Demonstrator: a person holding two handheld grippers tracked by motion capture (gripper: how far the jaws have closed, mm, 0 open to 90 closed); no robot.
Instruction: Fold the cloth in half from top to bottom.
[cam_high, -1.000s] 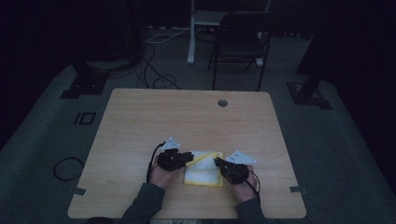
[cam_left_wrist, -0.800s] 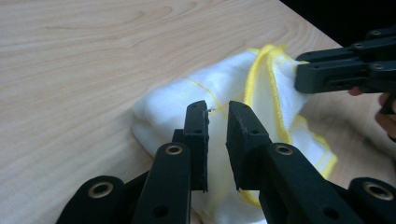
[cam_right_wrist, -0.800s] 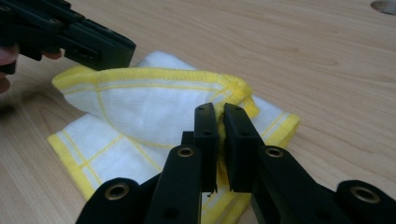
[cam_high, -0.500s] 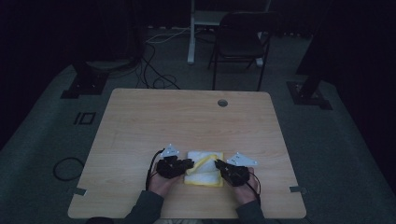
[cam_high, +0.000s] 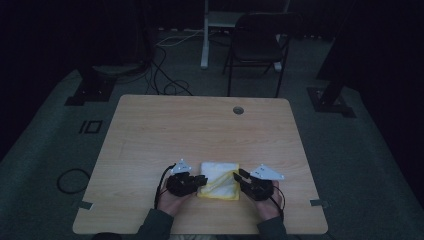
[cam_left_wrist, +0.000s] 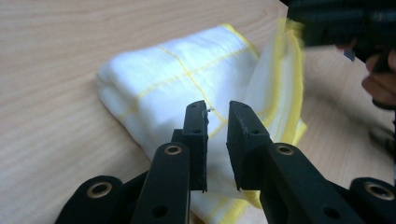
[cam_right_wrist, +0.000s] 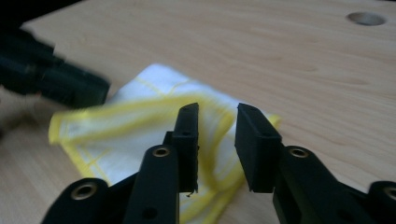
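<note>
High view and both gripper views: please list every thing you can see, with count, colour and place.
Cloth: one, white with yellow lines and edge, folded, near edge of table, between the two claws.
Table: one, light wood, centre; a round hole near its far edge.
Chair: one, dark, on the floor beyond the table.
Cables: several, dark, on the floor beyond the far left corner.
Left claw: one, black, jaws apart, at the cloth's left side.
Right claw: one, black, jaws apart, at the cloth's right side.
</note>
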